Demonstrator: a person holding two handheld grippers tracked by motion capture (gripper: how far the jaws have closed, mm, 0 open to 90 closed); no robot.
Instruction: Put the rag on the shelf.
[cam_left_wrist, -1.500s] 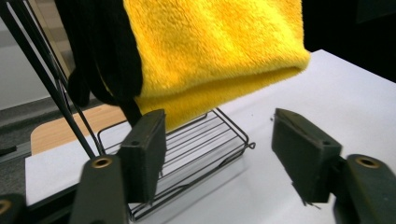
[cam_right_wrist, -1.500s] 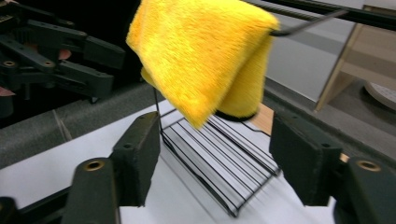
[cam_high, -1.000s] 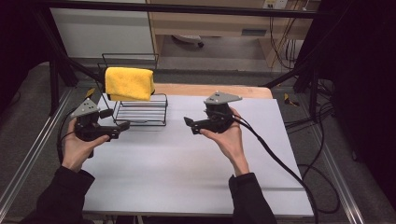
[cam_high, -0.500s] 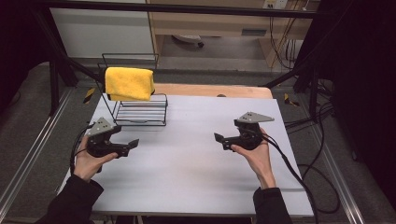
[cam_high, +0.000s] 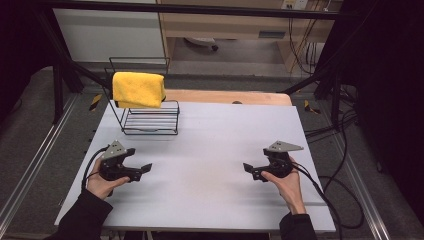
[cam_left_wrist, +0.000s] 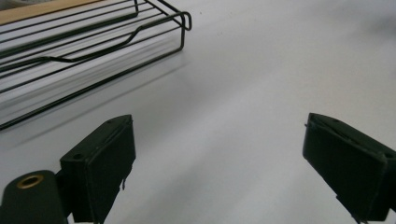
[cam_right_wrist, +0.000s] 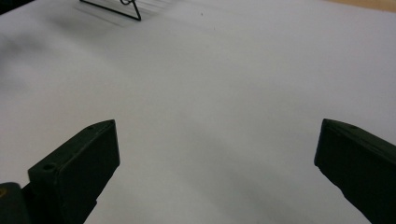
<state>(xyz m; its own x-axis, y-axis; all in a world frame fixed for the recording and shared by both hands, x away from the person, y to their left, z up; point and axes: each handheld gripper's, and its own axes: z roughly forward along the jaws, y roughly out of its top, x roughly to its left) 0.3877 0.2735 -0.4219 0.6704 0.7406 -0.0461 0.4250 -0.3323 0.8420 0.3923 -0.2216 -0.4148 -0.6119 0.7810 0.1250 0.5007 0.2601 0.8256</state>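
A white table (cam_high: 210, 150) is sitting among dark frame rails, and toward its far left corner a black wire rack (cam_high: 147, 117) is standing with a yellow cloth (cam_high: 138, 89) draped over its upright back, well apart from both hands. The left gripper (cam_high: 145, 169) is resting low over the near left of the table, its jaws gaping wide with nothing but bare tabletop between them and the rack's wire base lying ahead. The right gripper (cam_high: 248, 169) is sitting near the right edge, pointing inward toward the left one; its jaws have just been opening and are standing spread, gripping nothing.
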